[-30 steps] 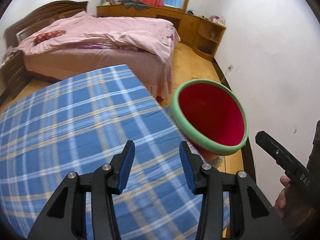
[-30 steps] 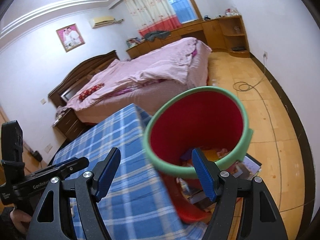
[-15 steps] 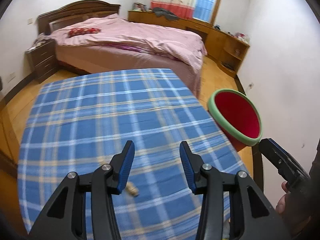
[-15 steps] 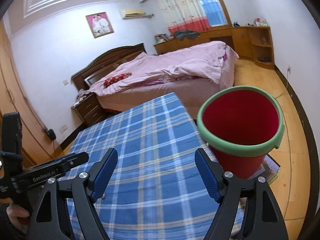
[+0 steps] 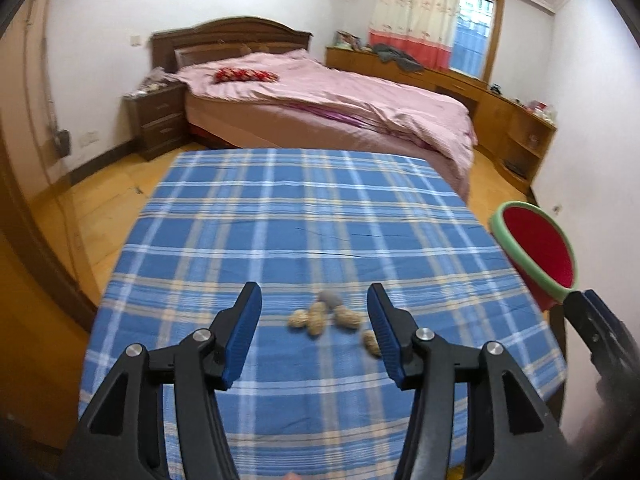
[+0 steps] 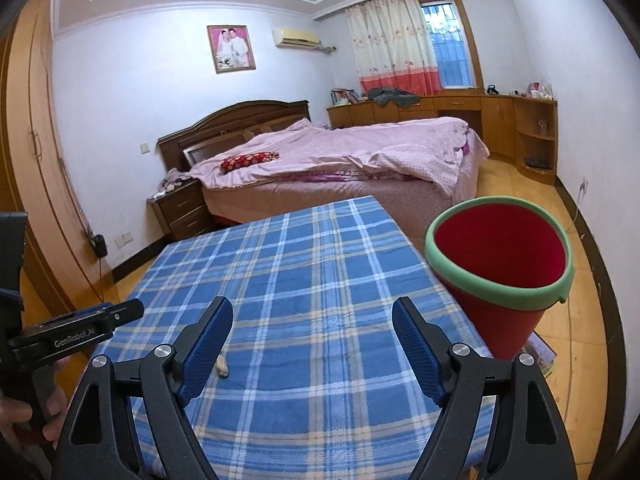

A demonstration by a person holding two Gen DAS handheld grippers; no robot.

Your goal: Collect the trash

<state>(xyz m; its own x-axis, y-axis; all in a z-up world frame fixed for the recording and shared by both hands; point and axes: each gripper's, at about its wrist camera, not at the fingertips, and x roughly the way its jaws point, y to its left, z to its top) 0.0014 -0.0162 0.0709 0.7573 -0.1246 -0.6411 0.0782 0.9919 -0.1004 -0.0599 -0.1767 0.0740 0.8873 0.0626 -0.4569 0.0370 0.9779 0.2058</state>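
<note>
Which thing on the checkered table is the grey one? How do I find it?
Find the table with the blue checkered cloth in front of the pink bed. Near its close edge lies a small cluster of tan peanut shells. The grey lump sits at the cluster's far side, the only piece that isn't tan.

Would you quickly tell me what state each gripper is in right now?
Left gripper: open, holding nothing; its jaws have just been opening above the peanut shells.
Right gripper: open, empty; its jaws have just been opening too.
</note>
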